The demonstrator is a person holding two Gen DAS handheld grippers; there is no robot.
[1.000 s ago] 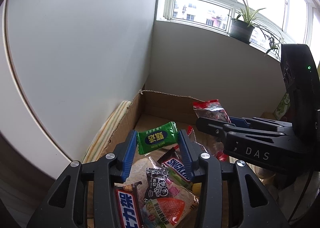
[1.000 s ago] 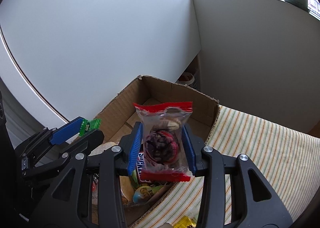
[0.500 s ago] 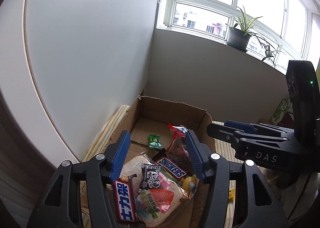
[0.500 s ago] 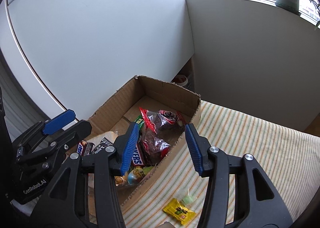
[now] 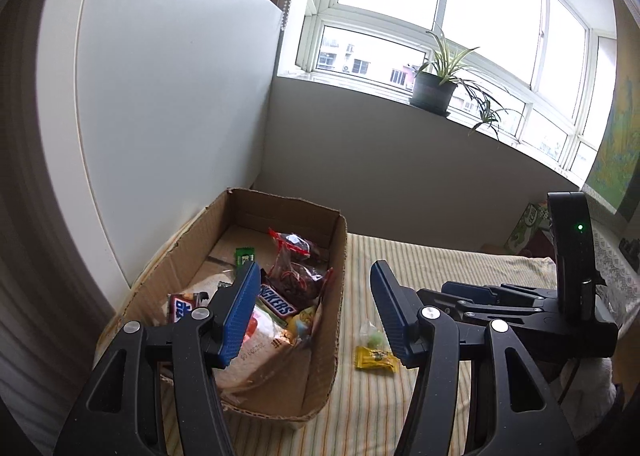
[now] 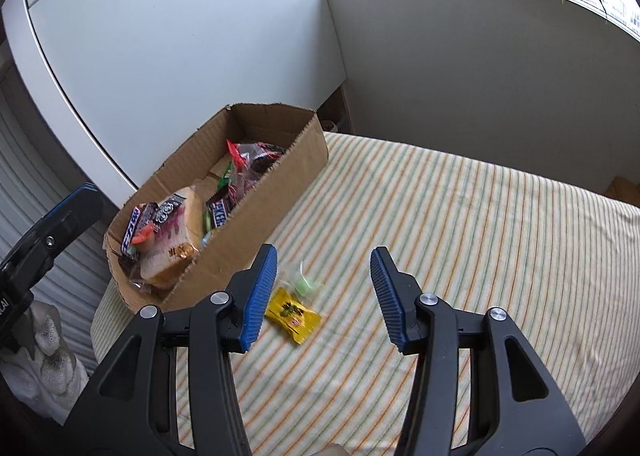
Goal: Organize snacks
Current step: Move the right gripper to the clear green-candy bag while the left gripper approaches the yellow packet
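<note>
i see my left gripper (image 5: 314, 308) with its ribbed blue pads standing apart and nothing between them; its jaws have just been opening; it hangs over the near end of a corrugated cardboard box (image 5: 335, 296) with ragged, torn rims; my right gripper (image 6: 323, 292) is likewise parted and empty, its jaws also just opened, poised above a soft cloth (image 6: 460, 224) striped in cream, green and orange; inside the box lies a heap of crinkly snack packets; a clear bag with red edges (image 5: 294, 268) holding dark pieces rests toward the far end, a small green sachet (image 5: 245, 255) lies flat on the box floor beside it, and a brown snickers bar (image 5: 276, 302) lies nearer me on a pale, squarish packet (image 6: 176, 244); outside the box, on the cloth just beside its long wall, lie two loose sweets; a glossy yellow wrapped candy (image 6: 293, 314) and, touching its far end, a clear twist wrapper with something pale green inside (image 6: 304, 285); a potted plant (image 5: 434, 90) with long thin leaves sits on the window sill.
</note>
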